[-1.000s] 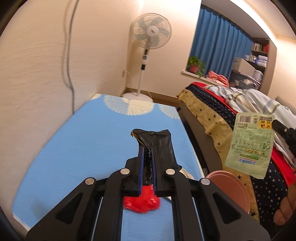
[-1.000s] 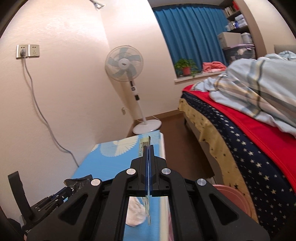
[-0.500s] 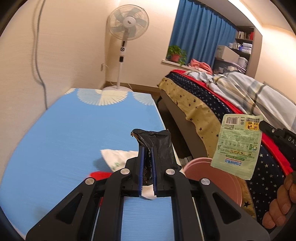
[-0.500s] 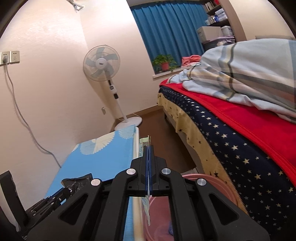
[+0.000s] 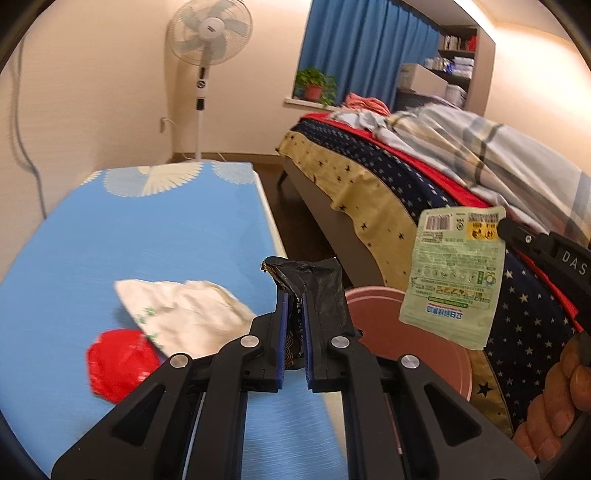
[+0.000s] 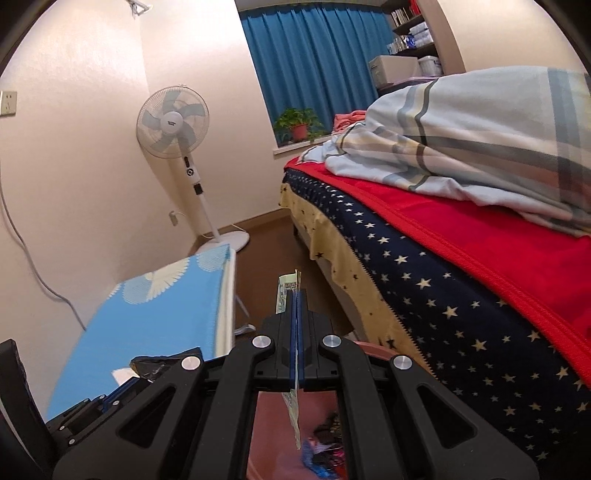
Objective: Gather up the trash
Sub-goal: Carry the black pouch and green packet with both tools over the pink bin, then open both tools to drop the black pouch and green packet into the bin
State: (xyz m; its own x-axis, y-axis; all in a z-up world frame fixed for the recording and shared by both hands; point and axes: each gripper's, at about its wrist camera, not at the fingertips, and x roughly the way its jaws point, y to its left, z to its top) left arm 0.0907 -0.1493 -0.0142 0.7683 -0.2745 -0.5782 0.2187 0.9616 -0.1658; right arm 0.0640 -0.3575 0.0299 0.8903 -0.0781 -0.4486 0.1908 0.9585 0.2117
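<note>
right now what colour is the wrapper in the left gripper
Black, crinkled wrapper, clamped in the left gripper; clearest in the left wrist view.

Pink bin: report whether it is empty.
Not empty. The right wrist view shows dark and colourful scraps lying inside the pink bin below the green wrapper.

Left wrist view: looking forward and down along the left gripper [image 5: 294,295], close above a blue table [image 5: 155,236]. Right wrist view: close over a pink bin [image 6: 273,424]. Shared ahead: standing fan [image 5: 208,33], bed [image 6: 461,266].
</note>
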